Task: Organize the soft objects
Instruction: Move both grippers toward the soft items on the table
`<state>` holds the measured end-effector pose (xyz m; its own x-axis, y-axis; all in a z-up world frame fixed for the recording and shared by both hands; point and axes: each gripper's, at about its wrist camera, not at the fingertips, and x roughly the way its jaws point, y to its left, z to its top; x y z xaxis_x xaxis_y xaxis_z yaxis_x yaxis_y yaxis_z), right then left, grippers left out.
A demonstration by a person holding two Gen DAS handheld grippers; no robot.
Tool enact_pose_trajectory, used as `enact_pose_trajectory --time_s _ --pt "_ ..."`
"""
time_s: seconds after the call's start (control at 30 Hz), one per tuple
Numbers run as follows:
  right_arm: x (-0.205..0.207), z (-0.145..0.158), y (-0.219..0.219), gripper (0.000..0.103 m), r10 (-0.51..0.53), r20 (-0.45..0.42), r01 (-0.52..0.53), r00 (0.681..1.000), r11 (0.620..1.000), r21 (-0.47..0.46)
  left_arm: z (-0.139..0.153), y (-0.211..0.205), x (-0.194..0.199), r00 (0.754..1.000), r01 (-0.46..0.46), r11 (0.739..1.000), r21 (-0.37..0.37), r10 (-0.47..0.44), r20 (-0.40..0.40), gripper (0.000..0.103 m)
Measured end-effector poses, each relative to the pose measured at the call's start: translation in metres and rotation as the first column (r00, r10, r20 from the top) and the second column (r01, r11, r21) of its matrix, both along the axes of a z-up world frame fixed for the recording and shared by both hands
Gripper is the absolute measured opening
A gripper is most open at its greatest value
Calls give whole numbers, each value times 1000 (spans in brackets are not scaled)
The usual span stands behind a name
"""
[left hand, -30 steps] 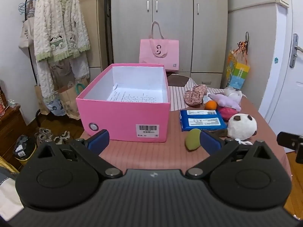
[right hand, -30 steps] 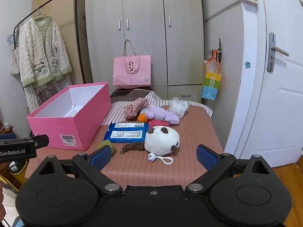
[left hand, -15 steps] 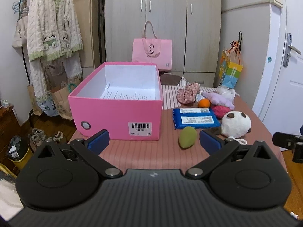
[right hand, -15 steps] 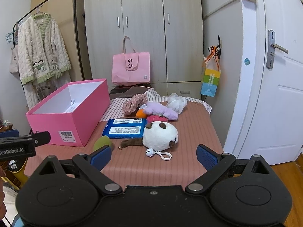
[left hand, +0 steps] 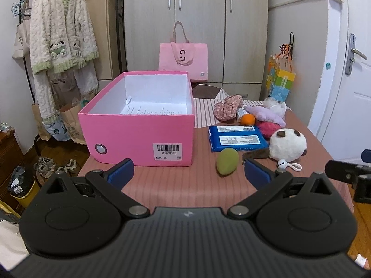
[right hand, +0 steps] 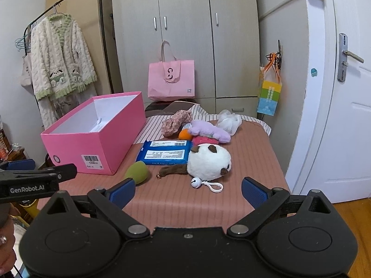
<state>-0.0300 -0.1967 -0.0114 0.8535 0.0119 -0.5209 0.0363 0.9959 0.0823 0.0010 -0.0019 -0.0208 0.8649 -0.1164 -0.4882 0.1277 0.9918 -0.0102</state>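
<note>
Since both claws hang wide apart over the near table edge holding nothing, my worry is a clumsy first grab: the green sponge (left hand: 227,161) looks round and squashy, so an off-centre pinch could roll it away. It lies just ahead of my left claw (left hand: 188,173), towards its right finger, beside the pink box (left hand: 139,139). My right claw (right hand: 188,191) faces the white plush (right hand: 208,162).

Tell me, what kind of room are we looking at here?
Most likely a bedroom at home: a tall grey-beige wardrobe with metal handles, a fluffy cream cardigan hanging on a black clothes rail, and worn shoes on the wooden floor.
</note>
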Motion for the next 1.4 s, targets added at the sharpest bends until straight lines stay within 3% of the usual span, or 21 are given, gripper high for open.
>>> enact_pose_trajectory --time_s 0.53,0.97,1.23,1.4 --pt "-3 -4 -5 100 -55 -8 55 998 997 -47 -6 -5 0 1000 15 1000 27 -15 -18 103" --pt "-20 7 -4 100 -45 50 49 998 996 -69 -7 -11 -3 999 33 998 61 -31 -27 103" --pt "-15 8 -4 100 -17 78 23 997 996 -81 -7 -17 3 997 66 997 42 -64 -31 103" --pt "-3 0 -13 100 1 99 6 995 998 -70 -14 -19 13 995 98 995 -15 -98 -12 103"
